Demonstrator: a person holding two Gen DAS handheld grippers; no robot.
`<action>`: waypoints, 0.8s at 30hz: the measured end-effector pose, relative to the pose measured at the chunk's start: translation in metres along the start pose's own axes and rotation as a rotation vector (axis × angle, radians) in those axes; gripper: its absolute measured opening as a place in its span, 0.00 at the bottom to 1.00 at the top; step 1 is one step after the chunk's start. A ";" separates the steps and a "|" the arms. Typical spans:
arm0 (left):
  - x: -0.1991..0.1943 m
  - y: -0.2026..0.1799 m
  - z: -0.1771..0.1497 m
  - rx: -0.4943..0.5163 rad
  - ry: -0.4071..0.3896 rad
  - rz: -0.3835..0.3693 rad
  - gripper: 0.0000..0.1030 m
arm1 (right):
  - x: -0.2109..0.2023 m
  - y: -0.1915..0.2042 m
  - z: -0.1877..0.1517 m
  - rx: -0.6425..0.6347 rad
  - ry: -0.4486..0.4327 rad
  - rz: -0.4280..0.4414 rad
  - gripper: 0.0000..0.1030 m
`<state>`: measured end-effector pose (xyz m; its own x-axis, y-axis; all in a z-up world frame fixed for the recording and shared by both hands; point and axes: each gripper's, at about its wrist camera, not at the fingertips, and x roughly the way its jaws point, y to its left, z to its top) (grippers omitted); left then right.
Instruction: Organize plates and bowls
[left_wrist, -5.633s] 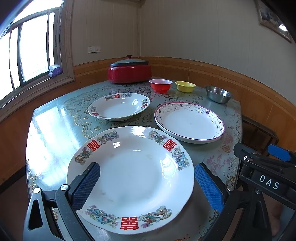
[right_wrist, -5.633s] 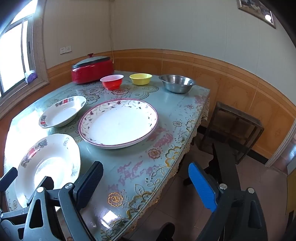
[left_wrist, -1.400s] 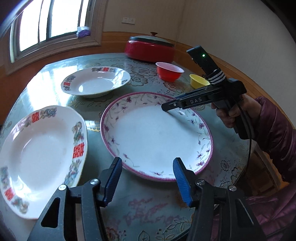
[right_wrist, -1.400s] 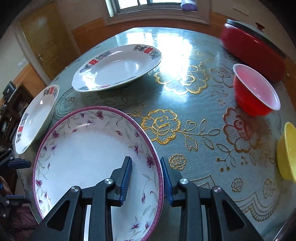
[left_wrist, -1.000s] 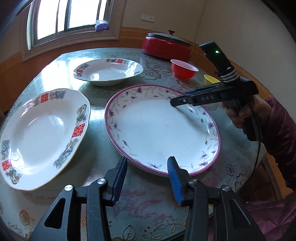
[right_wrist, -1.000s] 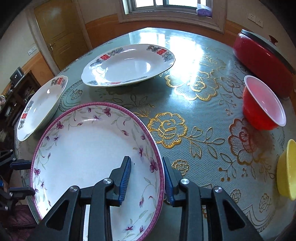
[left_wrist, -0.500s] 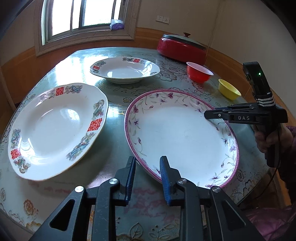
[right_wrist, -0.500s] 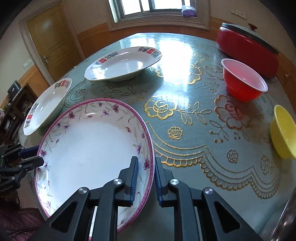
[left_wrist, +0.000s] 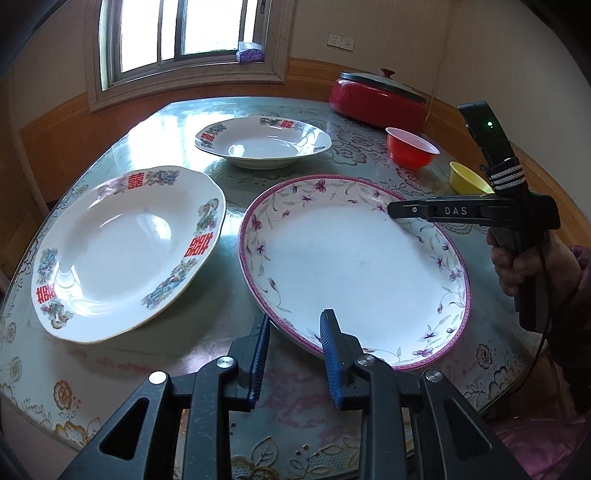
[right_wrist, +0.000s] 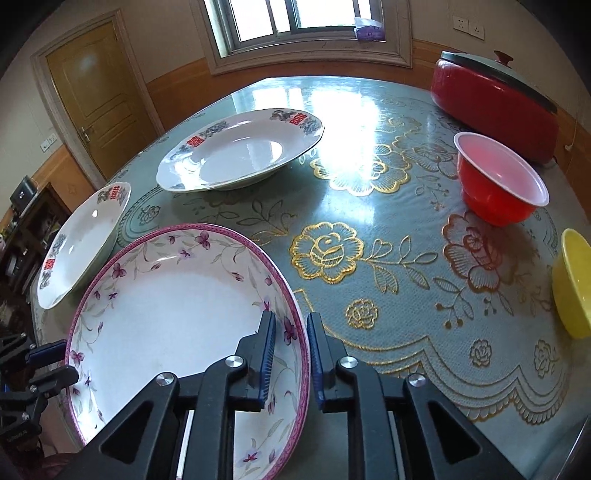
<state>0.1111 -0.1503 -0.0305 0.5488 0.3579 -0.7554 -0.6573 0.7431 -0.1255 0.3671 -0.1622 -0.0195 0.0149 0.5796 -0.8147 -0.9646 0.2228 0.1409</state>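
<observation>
A large purple-flowered plate (left_wrist: 354, 258) lies on the table; it also shows in the right wrist view (right_wrist: 173, 317). My left gripper (left_wrist: 293, 325) straddles its near rim with the jaws narrowed around it. My right gripper (right_wrist: 290, 332) is shut on the opposite rim; it appears in the left wrist view (left_wrist: 397, 211) on the far right rim. A big white plate with red characters (left_wrist: 122, 247) lies to the left. A smaller matching deep plate (left_wrist: 262, 146) sits behind. A red bowl (left_wrist: 412, 151) and a yellow bowl (left_wrist: 469, 179) stand at the right.
A red lidded pot (left_wrist: 376, 101) stands at the table's far edge under the wall sockets. The table edge (left_wrist: 110, 435) runs close below my left gripper. A window is behind the table and a wooden door (right_wrist: 96, 96) at the far left.
Both grippers have closed in on the flowered plate's rim from opposite sides, their jaws narrowing. The plate now looks slightly raised and tilted.
</observation>
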 end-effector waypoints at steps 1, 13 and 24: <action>0.001 -0.001 0.002 0.001 0.001 -0.003 0.28 | 0.002 0.003 0.002 -0.019 -0.005 -0.031 0.19; 0.005 -0.035 0.011 0.118 -0.039 -0.007 0.23 | -0.004 -0.014 -0.002 0.000 0.012 -0.090 0.22; -0.014 -0.011 0.014 0.034 -0.072 -0.039 0.18 | -0.008 -0.016 -0.015 0.073 0.015 -0.076 0.31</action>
<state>0.1174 -0.1556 -0.0092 0.6104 0.3671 -0.7019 -0.6175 0.7755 -0.1314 0.3790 -0.1820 -0.0234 0.0825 0.5475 -0.8328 -0.9390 0.3225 0.1190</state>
